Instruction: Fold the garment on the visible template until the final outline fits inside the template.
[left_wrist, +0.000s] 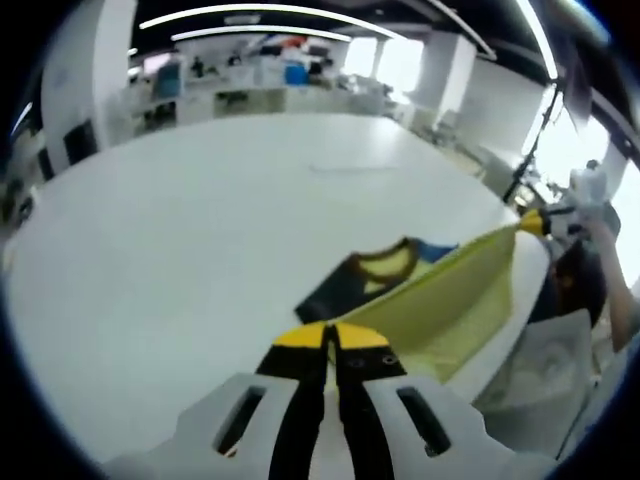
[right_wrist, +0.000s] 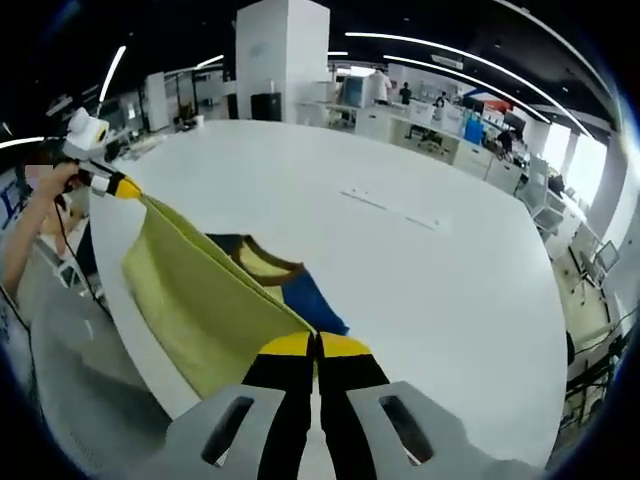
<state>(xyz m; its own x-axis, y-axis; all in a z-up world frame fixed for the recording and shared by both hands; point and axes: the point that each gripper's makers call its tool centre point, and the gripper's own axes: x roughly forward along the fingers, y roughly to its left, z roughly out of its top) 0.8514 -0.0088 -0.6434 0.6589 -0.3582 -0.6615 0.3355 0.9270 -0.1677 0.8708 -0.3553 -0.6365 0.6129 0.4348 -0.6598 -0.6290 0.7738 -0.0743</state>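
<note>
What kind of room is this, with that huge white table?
Probably an open-plan office or lab: long ceiling light strips, desks cluttered with equipment along the far wall, office chairs beside the big white table, and people standing in the distance.

Garment (left_wrist: 440, 290) lower part hidden past the table (left_wrist: 200, 230) edge; distant desks (left_wrist: 250, 80) blurred.

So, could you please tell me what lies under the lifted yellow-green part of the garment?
Under the yellow-green panel the white table shows, with the garment's dark collar part and blue part lying flat. Whatever lies directly beneath the raised cloth is hidden.
</note>
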